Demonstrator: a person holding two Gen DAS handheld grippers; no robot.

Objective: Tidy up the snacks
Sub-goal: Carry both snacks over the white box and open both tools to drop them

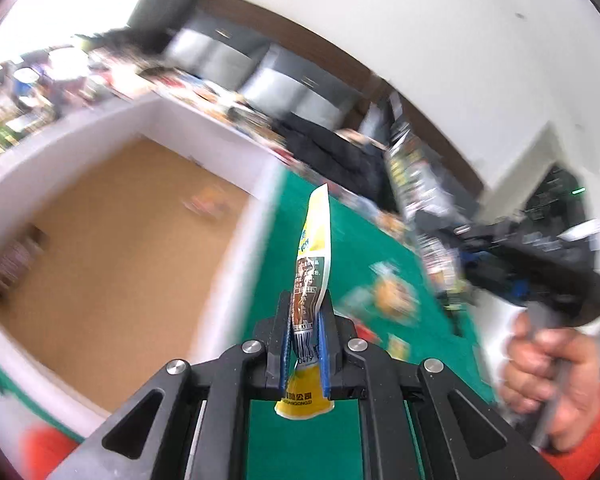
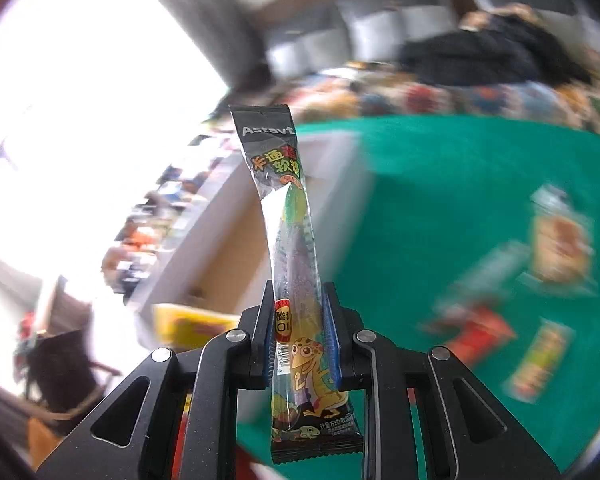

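Note:
My left gripper [image 1: 305,308] is shut on a yellow snack packet [image 1: 315,240] that stands upright between its pads, above the green table [image 1: 292,432] beside a white box [image 1: 236,264] with a brown cardboard floor. My right gripper [image 2: 299,296] is shut on a long black gummy candy packet [image 2: 290,216] with a cartoon lizard, held upright over the green table [image 2: 440,184]. The right gripper's body and the hand holding it show at the right of the left wrist view [image 1: 540,276].
Loose snack packets lie on the green cloth [image 2: 560,248], [image 2: 476,332], [image 2: 540,364], [image 1: 388,292]. A small packet [image 1: 208,200] lies inside the box. The box wall [image 2: 340,184] stands left of the right gripper. Cluttered shelves and a dark-clothed person [image 2: 492,52] are behind.

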